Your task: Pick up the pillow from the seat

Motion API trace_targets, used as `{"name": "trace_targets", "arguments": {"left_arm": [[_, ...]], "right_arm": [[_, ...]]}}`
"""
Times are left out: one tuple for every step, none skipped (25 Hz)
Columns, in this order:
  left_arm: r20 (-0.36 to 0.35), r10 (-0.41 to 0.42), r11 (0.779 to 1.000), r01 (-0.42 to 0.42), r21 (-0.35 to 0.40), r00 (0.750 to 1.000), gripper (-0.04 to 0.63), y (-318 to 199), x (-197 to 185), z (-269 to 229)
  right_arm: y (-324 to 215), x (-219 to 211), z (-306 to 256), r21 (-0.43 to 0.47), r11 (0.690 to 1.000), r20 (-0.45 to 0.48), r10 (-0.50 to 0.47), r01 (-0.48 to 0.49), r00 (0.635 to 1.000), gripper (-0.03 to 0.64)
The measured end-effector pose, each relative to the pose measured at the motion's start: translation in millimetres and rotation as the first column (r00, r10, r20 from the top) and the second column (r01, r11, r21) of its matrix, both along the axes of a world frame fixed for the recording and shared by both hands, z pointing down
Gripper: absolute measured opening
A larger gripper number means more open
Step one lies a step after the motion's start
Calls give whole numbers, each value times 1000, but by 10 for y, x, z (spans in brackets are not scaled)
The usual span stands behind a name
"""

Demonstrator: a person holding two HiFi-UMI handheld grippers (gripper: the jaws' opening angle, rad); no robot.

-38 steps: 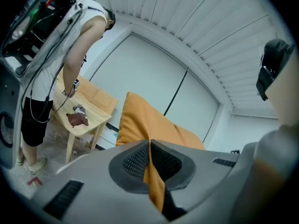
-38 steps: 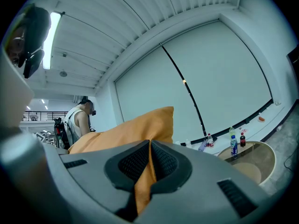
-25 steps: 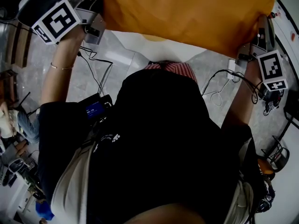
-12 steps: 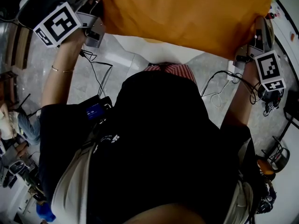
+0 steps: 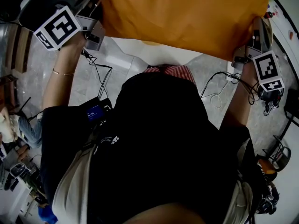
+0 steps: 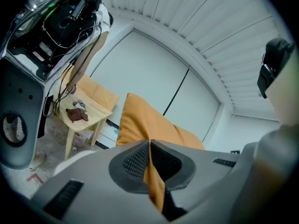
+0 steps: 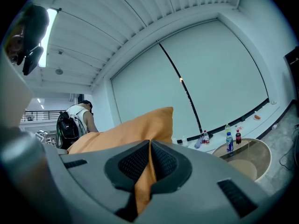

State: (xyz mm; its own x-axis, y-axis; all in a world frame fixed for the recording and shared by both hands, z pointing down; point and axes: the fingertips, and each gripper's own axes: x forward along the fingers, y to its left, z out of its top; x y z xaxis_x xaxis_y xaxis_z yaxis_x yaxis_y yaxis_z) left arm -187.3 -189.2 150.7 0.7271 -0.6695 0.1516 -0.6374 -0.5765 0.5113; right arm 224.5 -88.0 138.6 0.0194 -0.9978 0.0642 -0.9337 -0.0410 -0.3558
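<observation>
My left gripper [image 6: 149,158] and right gripper [image 7: 149,164] are each clamped on only a thin pillow [image 5: 187,13] edge, so I reckon the fabric could slip free and drop.

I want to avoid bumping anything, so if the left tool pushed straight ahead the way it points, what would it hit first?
The orange pillow, which the left tool is clamped on, fills the line just ahead. Past it looks like only the white wall, though depth is unclear.
</observation>
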Motion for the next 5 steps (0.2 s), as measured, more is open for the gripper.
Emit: {"name": "trace_targets", "arguments": {"left_arm": [[0, 0, 1000, 0, -2, 1000, 15, -2, -3, 9], [0, 0, 1000, 0, -3, 1000, 15, -2, -7, 18], [1, 0, 1000, 0, -5, 1000, 15, -2, -11, 27], [1, 0, 1000, 0, -7, 1000, 15, 0, -15, 35], [2, -1, 1000, 1, -9, 1000, 15, 1, -18, 43]], "right_arm": [[0, -4, 9, -1, 1000, 0, 1, -1, 1000, 29], [0, -9, 19, -3, 1000, 1, 1, -1, 1000, 29], [1, -13, 28, -4, 1000, 1, 1, -1, 1000, 28], [2, -16, 36, -6, 1000, 1, 1, -1, 1000, 29], [2, -20, 44, -8, 1000, 2, 1, -1, 1000, 29]]}}
